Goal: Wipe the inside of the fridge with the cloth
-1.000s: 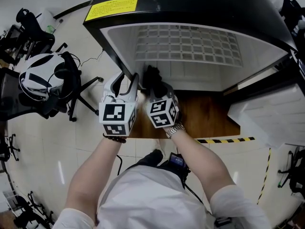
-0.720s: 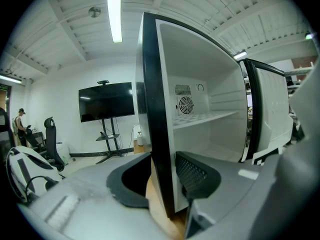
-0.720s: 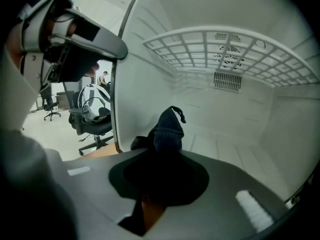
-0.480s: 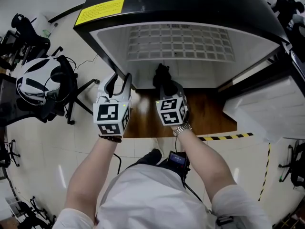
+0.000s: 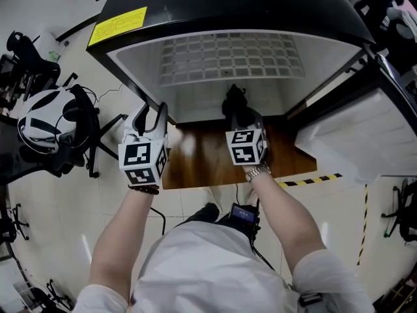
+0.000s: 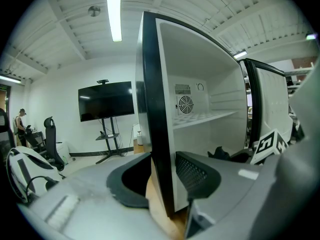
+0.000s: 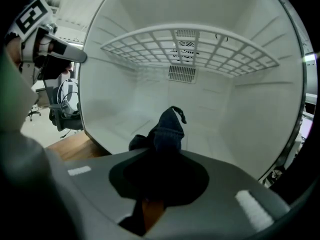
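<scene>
While the left gripper (image 6: 162, 181) clamps its widely parted jaws on the side wall (image 6: 150, 109) of the open fridge (image 5: 228, 5), the right gripper (image 7: 162, 161) jaws pinch the dark cloth (image 7: 169, 129) inside it, below the white wire shelf (image 5: 228, 57).

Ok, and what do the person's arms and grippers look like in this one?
The left gripper and right gripper are light grey with black fingers, each carrying a white cube of black square markers. The person wears a white short-sleeved shirt, a metal watch on the right wrist and a dark bracelet on the left.
</scene>
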### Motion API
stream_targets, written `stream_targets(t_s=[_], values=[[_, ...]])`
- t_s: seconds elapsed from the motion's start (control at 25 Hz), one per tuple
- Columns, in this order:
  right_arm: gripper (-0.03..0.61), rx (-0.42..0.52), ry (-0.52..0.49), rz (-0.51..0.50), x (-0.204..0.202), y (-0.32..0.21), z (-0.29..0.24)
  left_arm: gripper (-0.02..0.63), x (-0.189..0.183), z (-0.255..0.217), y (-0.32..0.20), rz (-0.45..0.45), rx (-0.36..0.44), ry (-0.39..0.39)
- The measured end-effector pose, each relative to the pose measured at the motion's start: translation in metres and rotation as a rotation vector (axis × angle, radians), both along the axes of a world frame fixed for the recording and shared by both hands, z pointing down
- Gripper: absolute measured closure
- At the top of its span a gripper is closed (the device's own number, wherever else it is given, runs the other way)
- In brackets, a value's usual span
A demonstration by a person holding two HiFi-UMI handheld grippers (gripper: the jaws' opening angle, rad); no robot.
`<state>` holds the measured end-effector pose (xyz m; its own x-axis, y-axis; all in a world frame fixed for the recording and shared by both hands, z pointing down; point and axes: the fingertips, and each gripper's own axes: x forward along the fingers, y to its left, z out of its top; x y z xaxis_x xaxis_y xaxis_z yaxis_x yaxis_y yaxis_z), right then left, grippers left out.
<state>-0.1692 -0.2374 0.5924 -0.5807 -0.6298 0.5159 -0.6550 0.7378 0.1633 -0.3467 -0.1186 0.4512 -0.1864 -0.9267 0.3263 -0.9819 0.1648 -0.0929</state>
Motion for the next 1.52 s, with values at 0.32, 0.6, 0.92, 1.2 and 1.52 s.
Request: stream_targets(t_s=[0.32, 0.6, 0.92, 1.2, 1.52], values=[[0.522, 0.006, 0.03, 0.096, 0.048, -0.028, -0.001, 0.466, 0.0, 0.0, 0.0, -0.005, -0.003, 0.006], [0.522, -0.004, 0.054, 0.168, 0.078, -0.042, 0.0, 0.468, -0.001, 0.001, 0.001, -0.014, -0.015, 0.008], [0.522, -0.019, 0.076, 0.224, 0.101, -0.052, 0.003, 0.469, -0.001, 0.001, 0.0, -0.025, -0.016, 0.008], [0.522, -0.015, 0.032, 0.196, 0.096, -0.048, -0.012, 0.474, 0.003, 0.003, 0.007, -0.028, -0.025, 0.022], [0.522, 0.023, -0.02, 0.106, 0.096, -0.033, -0.048, 0.477, 0.054, 0.027, 0.024, 0.052, -0.062, 0.081]])
